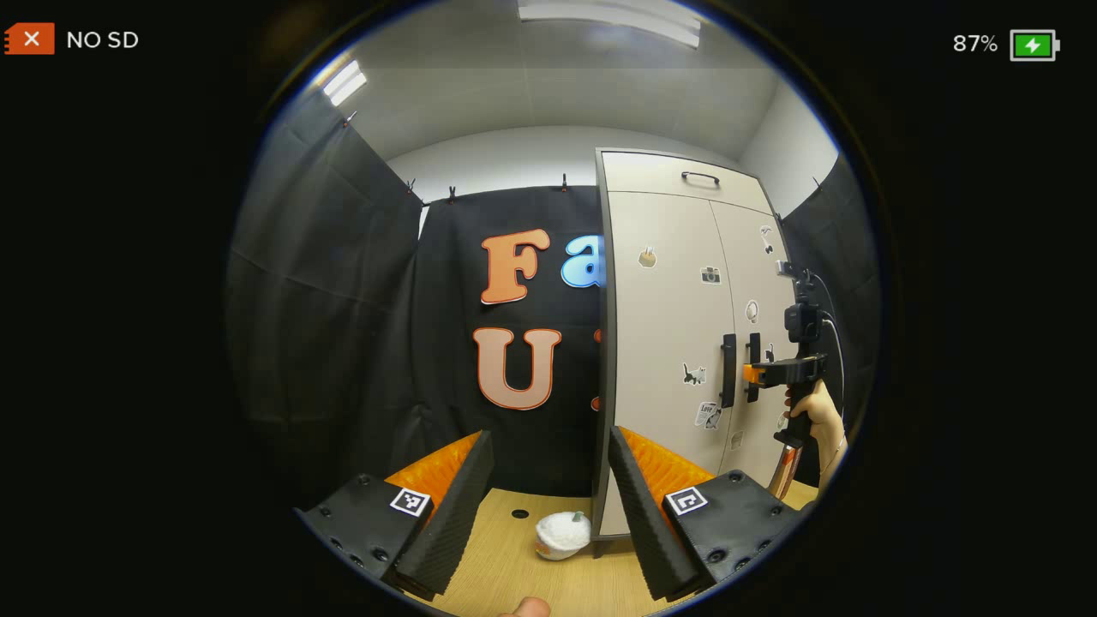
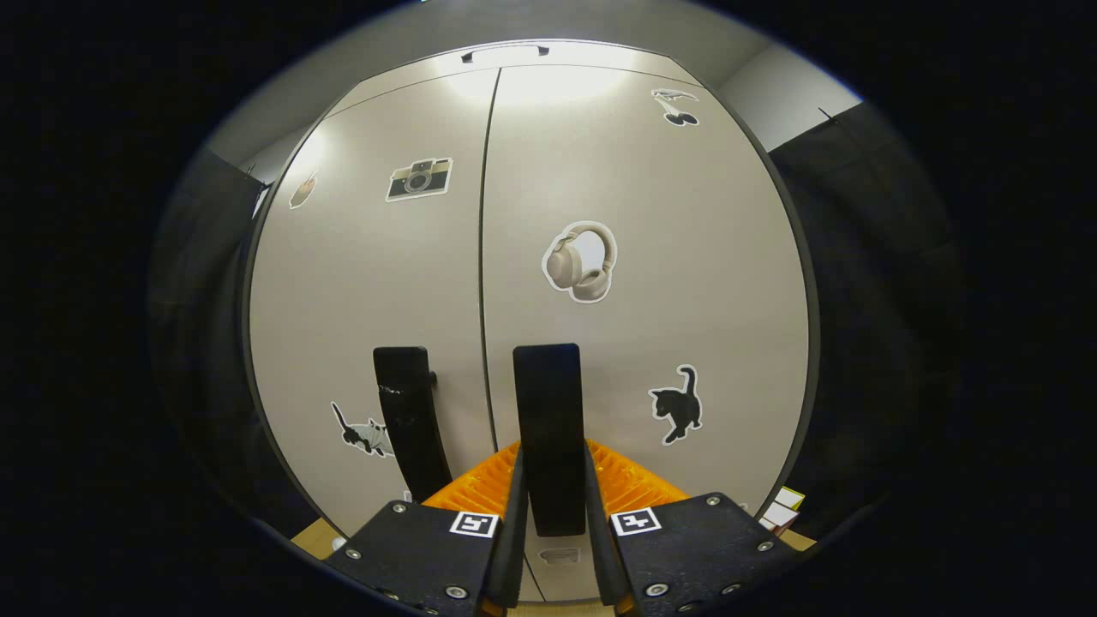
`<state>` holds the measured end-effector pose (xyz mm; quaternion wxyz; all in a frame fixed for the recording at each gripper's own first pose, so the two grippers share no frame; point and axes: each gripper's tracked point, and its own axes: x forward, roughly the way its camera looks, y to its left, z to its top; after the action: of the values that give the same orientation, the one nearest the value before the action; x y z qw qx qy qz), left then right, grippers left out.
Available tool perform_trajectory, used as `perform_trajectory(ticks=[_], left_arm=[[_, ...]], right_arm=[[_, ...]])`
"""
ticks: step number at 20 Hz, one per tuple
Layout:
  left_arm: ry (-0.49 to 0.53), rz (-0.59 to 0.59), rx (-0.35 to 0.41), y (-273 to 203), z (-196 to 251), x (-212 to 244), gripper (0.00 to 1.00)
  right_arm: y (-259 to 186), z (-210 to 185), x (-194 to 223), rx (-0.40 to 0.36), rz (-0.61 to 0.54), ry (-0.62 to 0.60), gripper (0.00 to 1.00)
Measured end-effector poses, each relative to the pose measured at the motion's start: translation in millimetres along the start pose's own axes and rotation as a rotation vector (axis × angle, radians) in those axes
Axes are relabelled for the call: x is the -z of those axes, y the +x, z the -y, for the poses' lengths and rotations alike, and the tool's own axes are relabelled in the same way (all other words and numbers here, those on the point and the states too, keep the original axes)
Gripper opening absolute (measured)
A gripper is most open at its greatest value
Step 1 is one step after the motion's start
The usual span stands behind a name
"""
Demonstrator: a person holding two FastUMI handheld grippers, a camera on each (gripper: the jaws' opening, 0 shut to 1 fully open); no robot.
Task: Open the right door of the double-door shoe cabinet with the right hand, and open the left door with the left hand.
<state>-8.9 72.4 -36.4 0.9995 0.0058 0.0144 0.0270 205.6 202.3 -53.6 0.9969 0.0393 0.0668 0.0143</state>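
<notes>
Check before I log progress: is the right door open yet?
Shut: the right door sits flush with the left door, seam closed.

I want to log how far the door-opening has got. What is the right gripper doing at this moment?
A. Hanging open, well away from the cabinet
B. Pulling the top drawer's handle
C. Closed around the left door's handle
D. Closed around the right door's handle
D. In the right gripper view, the right gripper has both fingers pressed against the right door's handle, while the left door's handle stands free beside it and both doors look closed.
</notes>
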Motion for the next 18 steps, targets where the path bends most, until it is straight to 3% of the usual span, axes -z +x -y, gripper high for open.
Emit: perform_trajectory(ticks=[5, 10, 18], left_arm=[[0.002, -0.009, -0.006, -5, 2, 0, 0.82], [0.004, -0.007, -0.009, -12, 9, -6, 0.82], [-0.005, 0.009, 0.003, -34, 29, -19, 0.82]], right_arm=[[-4, 1, 1, -0.012, -0.007, -0.019, 0.19], [-15, 3, -1, -0.064, -0.001, -0.022, 0.11], [-49, 13, -4, -0.166, 0.001, -0.009, 0.04]])
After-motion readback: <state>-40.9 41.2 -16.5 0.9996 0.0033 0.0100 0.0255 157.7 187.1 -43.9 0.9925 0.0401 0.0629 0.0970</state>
